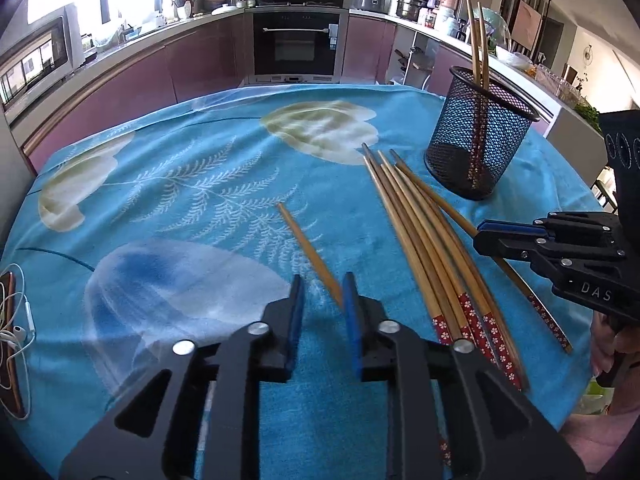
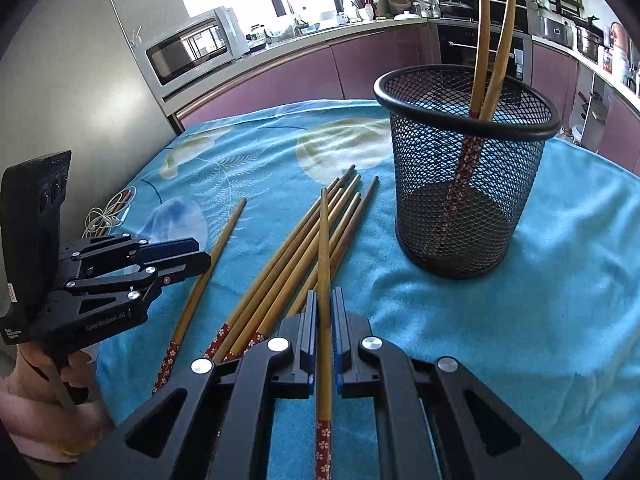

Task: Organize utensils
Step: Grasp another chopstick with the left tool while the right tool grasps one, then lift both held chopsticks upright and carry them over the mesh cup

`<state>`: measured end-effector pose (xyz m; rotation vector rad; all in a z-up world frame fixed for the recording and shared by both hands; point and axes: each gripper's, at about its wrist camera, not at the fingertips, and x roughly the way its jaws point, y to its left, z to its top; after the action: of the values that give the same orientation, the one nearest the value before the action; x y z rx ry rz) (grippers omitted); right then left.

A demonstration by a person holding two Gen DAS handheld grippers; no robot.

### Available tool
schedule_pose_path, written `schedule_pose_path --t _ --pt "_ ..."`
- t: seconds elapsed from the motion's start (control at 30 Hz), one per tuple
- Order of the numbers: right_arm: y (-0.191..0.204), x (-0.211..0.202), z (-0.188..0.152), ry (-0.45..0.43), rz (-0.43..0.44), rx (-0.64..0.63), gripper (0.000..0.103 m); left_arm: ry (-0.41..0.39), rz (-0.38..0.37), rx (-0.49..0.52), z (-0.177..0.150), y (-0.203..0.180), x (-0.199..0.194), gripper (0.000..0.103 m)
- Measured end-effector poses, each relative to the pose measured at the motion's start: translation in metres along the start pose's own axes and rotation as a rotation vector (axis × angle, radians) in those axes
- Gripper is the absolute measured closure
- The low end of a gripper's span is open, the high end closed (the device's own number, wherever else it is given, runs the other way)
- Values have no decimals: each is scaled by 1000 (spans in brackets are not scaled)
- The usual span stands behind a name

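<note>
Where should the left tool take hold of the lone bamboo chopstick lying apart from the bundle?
Probably mid-shaft on the lone bamboo chopstick, coming from above with the left tool straddling it crosswise. It lies flat on the blue cloth, thin and round, clear of the chopstick bundle.

Both wrist cams low; share holder (image 1: 480,136).

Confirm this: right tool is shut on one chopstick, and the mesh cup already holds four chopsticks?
Not quite. The right tool is shut on one chopstick, but the mesh cup holds two chopsticks, not four. The right wrist view shows it.
</note>
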<state>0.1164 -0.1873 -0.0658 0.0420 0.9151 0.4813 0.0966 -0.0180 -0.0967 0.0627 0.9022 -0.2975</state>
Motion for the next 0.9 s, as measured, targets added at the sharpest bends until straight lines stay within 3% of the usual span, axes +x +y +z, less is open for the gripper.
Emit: schedule_pose_path --t 0.13,0.23,0.37,0.63,0.9 --pt "-2 2 -1 2 2 8 97 16 14 27 -3 -5 6 68" --pt "-3 3 -2 6 4 8 97 14 14 20 1 -6 9 86" --pt "-4 2 -3 2 10 7 97 5 33 15 3 -9 10 94" --pt "-5 3 -2 11 9 -9 95 -29 -74 39 2 -19 -4 96" --pt "-4 8 -2 27 7 -18 94 6 -181 75 -3 -30 1 95"
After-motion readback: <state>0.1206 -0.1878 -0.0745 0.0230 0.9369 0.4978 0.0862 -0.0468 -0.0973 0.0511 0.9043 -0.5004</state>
